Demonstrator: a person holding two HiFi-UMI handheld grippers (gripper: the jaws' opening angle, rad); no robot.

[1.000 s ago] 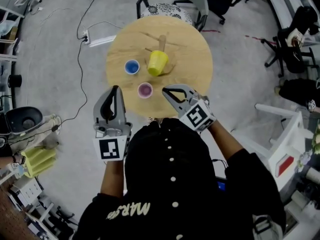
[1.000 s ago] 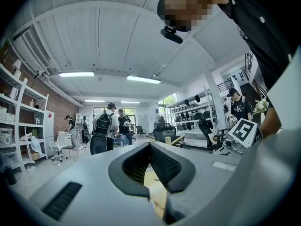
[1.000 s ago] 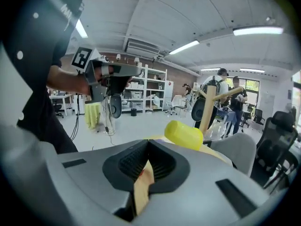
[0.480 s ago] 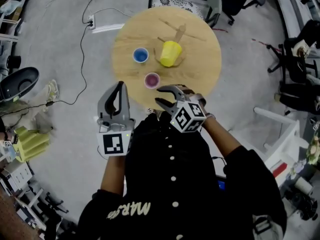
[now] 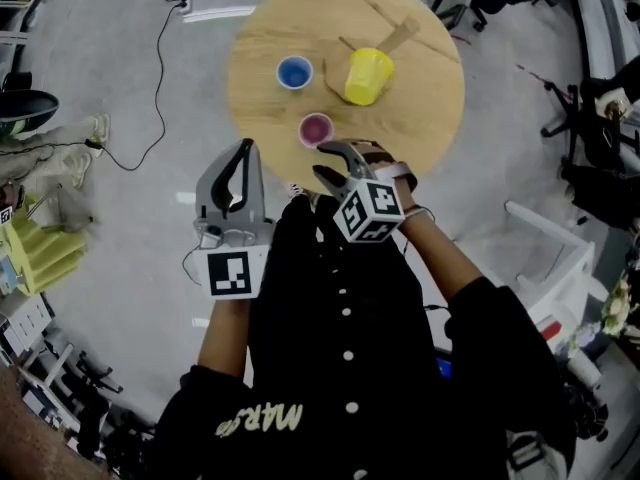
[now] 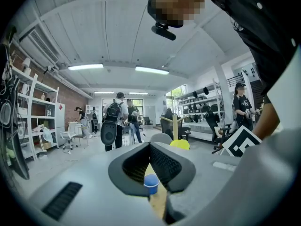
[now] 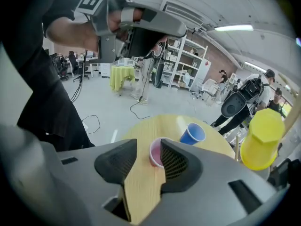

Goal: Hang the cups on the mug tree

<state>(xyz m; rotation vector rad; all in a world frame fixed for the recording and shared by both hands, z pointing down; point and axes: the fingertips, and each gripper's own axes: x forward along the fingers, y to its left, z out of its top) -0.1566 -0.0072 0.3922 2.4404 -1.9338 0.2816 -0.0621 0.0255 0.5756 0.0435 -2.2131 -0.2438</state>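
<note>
The round wooden table (image 5: 425, 118) carries the mug tree (image 5: 398, 38) and 3 cups.

Cup positions, referenced to the mug tree:
- The yellow cup (image 5: 367, 75) hangs tilted on the mug tree, at its lower arm. In the right gripper view the yellow cup (image 7: 261, 138) sits clear of the tabletop.
- The blue cup (image 5: 294, 72) stands upright on the table, left of the mug tree in the head view, apart from it.
- The pink cup (image 5: 316, 129) stands upright on the table, on the person's side of the mug tree, mouth up.

Gripper positions, referenced to the mug tree:
- The right gripper (image 5: 322, 162) is on the person's side of the mug tree, tilted down over the near table edge, just short of the pink cup. Its jaws have just been opening and stand partly apart. In the right gripper view (image 7: 148, 146) the pink cup (image 7: 155, 152) appears between the 2 pads, close to the right one; neither pad presses on it.
- The left gripper (image 5: 244, 148) is farther from the mug tree, off the table edge and about level. Its jaws are closed with the tips meeting, and it holds nothing. In the left gripper view (image 6: 150, 146) the blue cup (image 6: 151, 183) and the mug tree (image 6: 175, 126) appear beyond the jaws.

A power strip (image 5: 215, 13) lies on the floor left of the mug tree.
</note>
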